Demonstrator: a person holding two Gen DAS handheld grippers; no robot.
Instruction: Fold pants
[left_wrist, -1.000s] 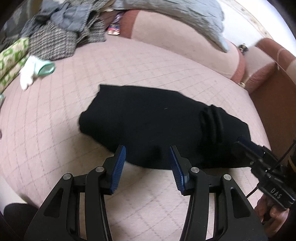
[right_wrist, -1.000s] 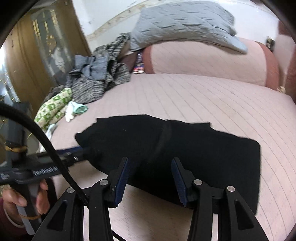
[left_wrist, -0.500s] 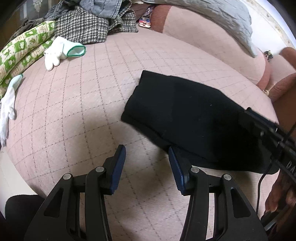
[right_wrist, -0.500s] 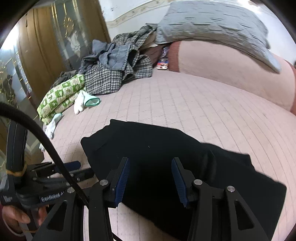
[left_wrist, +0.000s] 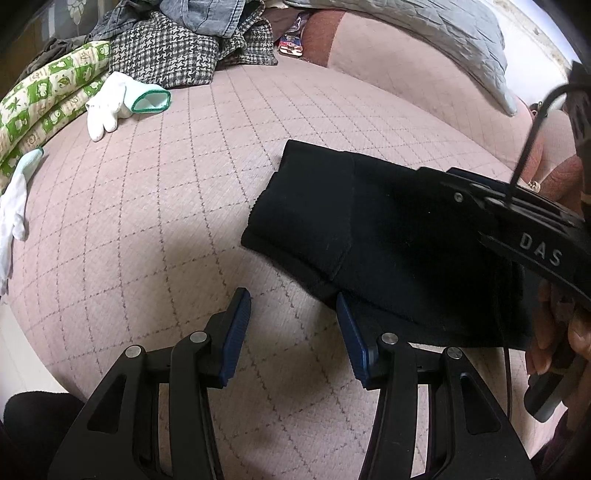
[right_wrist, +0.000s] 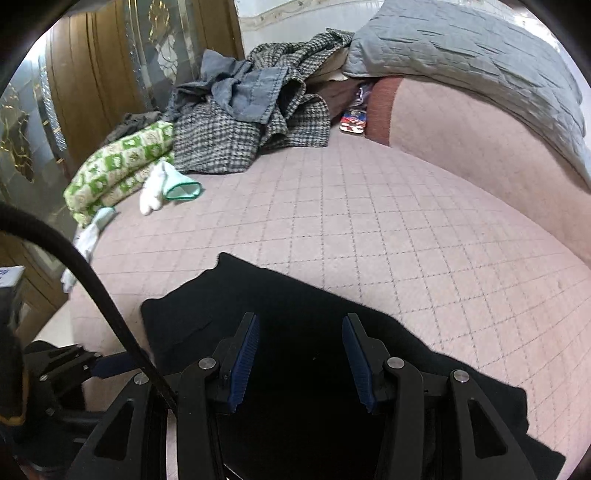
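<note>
The black pants (left_wrist: 354, 221) lie folded in a flat bundle on the pink quilted bed; they also show in the right wrist view (right_wrist: 303, 317). My left gripper (left_wrist: 291, 325) is open and empty, low over the bed at the bundle's near left edge, its right finger beside the cloth. My right gripper (right_wrist: 300, 354) is open and empty, directly above the middle of the bundle. The right gripper also shows at the right of the left wrist view (left_wrist: 517, 206), over the pants. The left gripper shows at the lower left of the right wrist view (right_wrist: 77, 369).
A pile of checked and grey clothes (left_wrist: 192, 48) lies at the far end, beside a green-patterned cloth (left_wrist: 40, 107). White gloves (left_wrist: 122, 99) lie at the left. A grey pillow (right_wrist: 480, 66) rests on the pink bolster. A wooden door (right_wrist: 92, 74) stands behind.
Both grippers have shifted left along the pants, and the views swung toward the clothes pile. The left gripper moved off the cloth to its left edge. Both stayed open.
</note>
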